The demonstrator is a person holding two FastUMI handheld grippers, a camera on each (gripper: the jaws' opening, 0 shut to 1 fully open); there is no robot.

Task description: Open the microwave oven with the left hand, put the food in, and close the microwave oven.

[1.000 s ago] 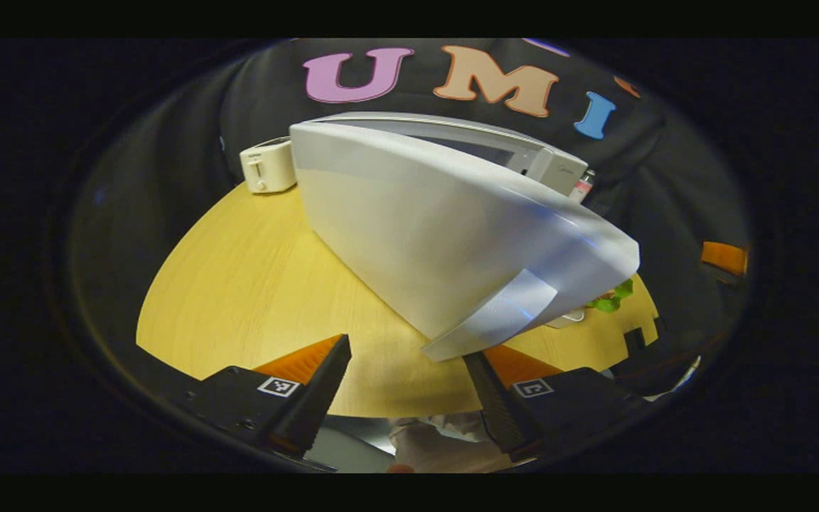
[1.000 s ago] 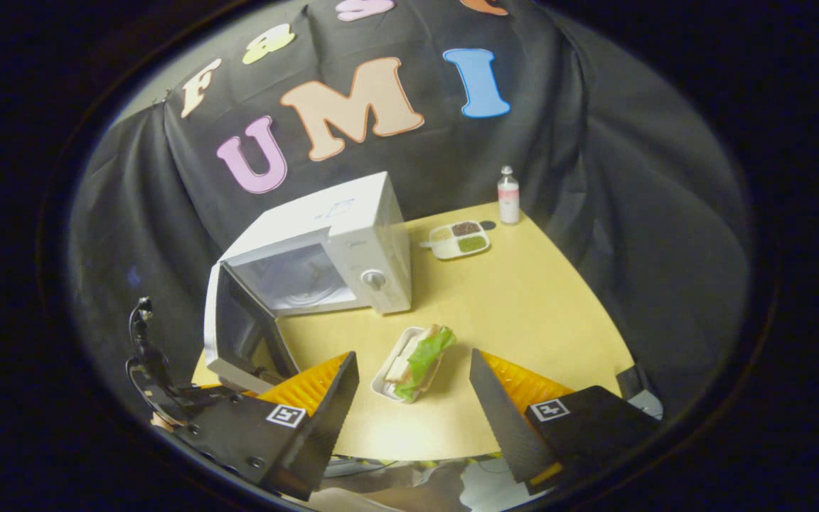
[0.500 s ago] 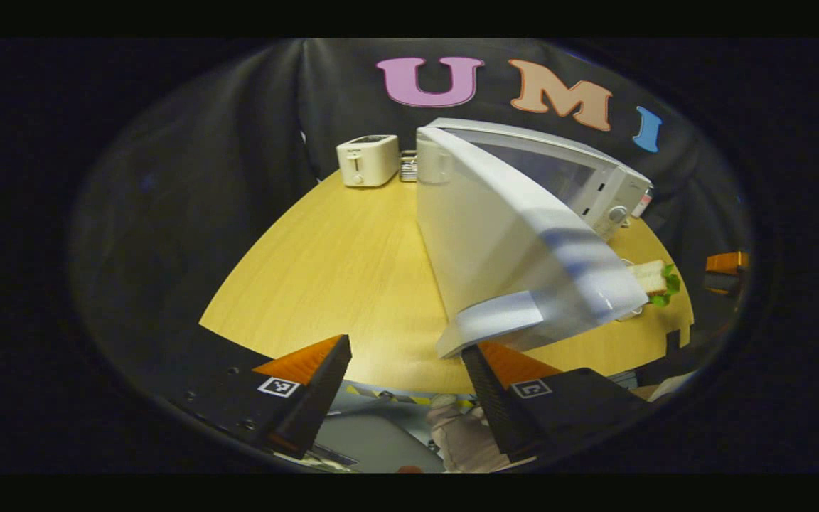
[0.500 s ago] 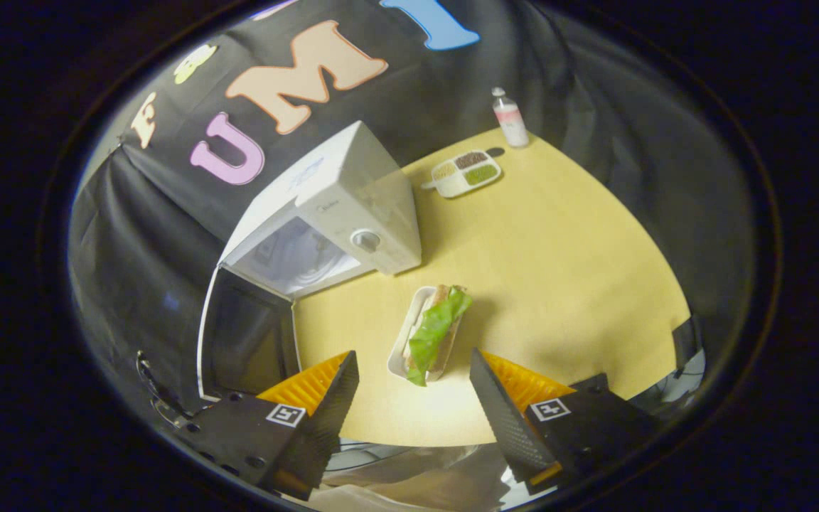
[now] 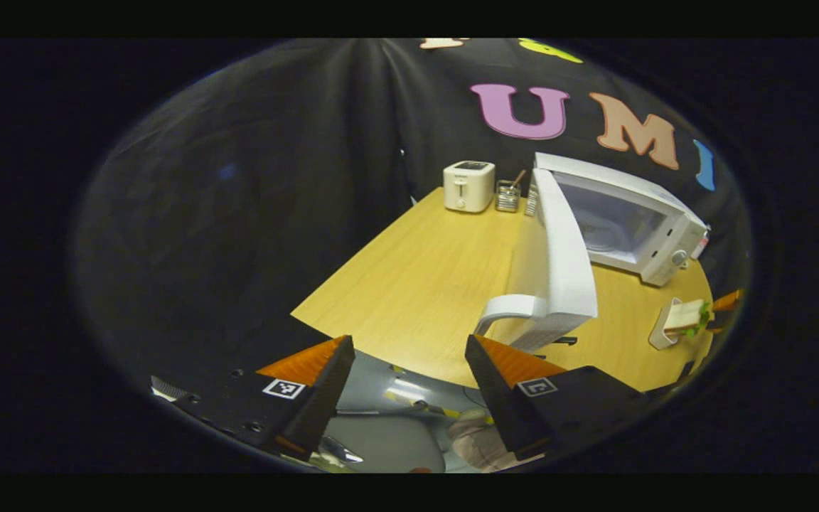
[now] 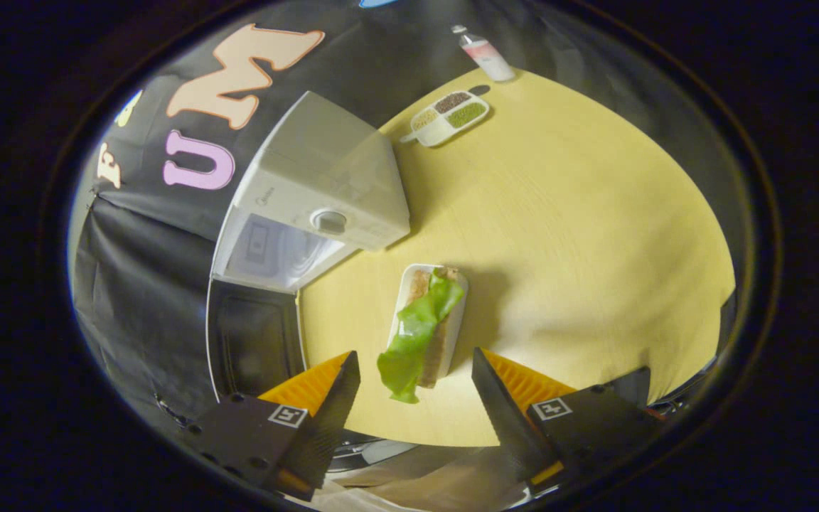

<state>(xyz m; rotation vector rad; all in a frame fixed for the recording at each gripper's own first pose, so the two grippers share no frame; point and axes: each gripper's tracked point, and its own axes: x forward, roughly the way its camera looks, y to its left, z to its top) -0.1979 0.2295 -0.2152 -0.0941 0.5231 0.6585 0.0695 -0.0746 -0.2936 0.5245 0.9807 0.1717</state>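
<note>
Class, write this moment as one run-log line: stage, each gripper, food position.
stage: microwave door open | left gripper: open, empty | right gripper: open, over sandwich | food: on table, outside microwave

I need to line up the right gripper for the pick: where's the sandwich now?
In the right gripper view, the sandwich lies in its white tray on the table, just ahead between the right gripper fingers, in front of the open microwave.

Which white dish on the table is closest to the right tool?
The sandwich dish, lying just ahead of the right tool. The divided dish sits far off beside the bottle.
</note>
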